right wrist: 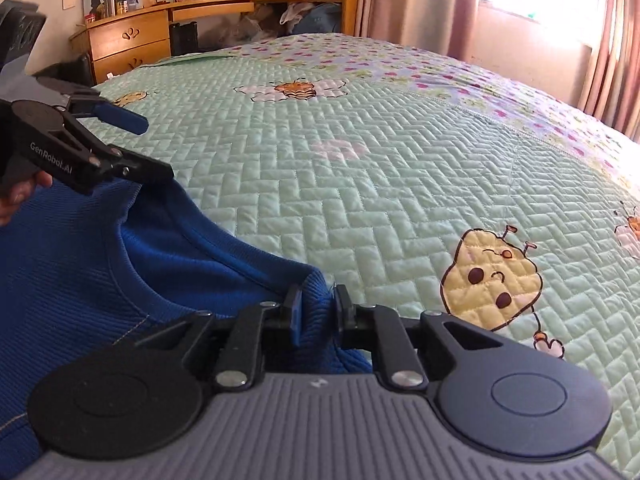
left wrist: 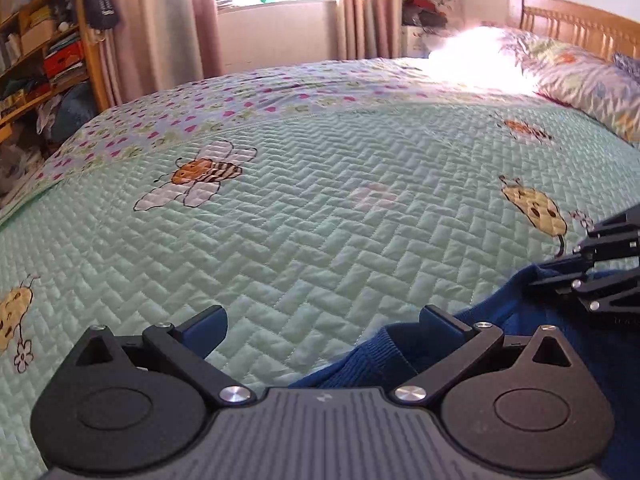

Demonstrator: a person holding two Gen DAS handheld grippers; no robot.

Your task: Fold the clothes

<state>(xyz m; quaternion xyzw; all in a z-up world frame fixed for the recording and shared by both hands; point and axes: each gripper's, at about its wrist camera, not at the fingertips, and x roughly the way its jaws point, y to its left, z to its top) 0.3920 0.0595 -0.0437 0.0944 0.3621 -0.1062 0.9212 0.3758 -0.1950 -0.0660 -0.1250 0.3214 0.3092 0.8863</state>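
Right gripper (right wrist: 316, 312): nearest the lens in the right wrist view, jaws drawn close and pinching a ribbed edge of the blue sweater (right wrist: 80, 280); the fabric bunches up between the two pads.
Bed quilt (left wrist: 320, 220): mint green, herringbone stitched, printed with bees and yellow bugs; it fills most of both views and lies bare and flat ahead of both grippers.
Far border: a band of pink hearts and green flowers runs across the quilt (right wrist: 440, 72) toward the window side.
Blue sweater, place: on the near part of the bed, between the two grippers; its round neckline (right wrist: 132, 272) faces up, and its edge runs diagonally across the quilt from one gripper to the other.
Room around bed: wooden headboard (left wrist: 580, 28) and pillow (left wrist: 580, 84) at one end, shelves (left wrist: 44, 52) and curtains (left wrist: 200, 20) past the far edge, a wooden desk (right wrist: 128, 44) beyond the corner.
Left gripper (left wrist: 324, 332): jaws spread wide, tilted downward; its right finger (left wrist: 440, 326) sits over the sweater's ribbed edge, the left finger (left wrist: 206, 330) over bare quilt, neither pad pressing the cloth.
Hand (right wrist: 20, 196): partly seen behind the left gripper body at the frame edge.
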